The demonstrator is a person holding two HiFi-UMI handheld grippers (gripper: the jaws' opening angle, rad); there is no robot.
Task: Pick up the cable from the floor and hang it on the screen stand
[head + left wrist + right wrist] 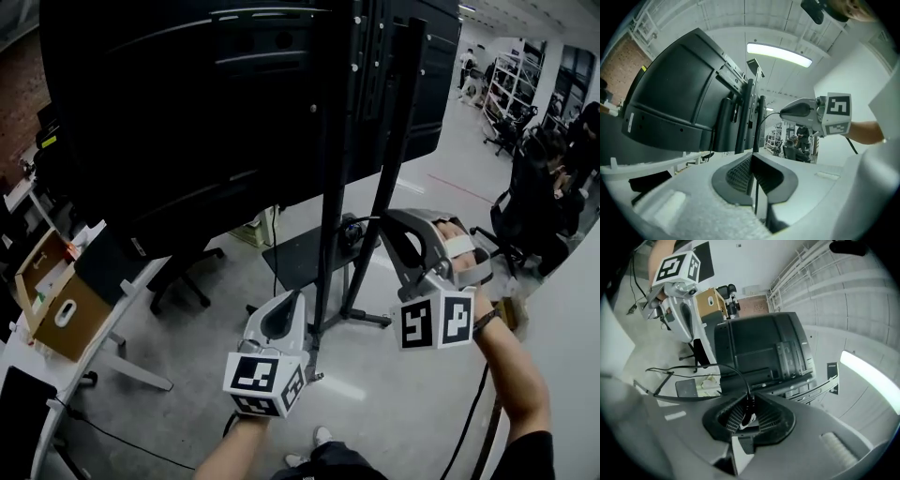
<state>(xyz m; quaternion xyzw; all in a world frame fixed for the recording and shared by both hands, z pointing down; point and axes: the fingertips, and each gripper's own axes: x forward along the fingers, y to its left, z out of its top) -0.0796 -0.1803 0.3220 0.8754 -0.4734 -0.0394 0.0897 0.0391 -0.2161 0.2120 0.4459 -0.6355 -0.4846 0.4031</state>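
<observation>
The cable point(736, 374) was up off the floor, its plug end pinched in the right gripper point(750, 404) and a thin run clamped in the closed left gripper point(751, 173), with slack strung sideways between them. The screen stand point(328, 206) stood just ahead, nearest the right gripper. I couldn't make out any hook there.

The cable point(756, 136) sits in the left tool point(289, 305) and right tool point(392, 225), flanking the screen stand point(328, 216).

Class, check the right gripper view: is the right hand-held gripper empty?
No: the right hand-held gripper has its jaws closed on the plug end of the black cable.
</observation>
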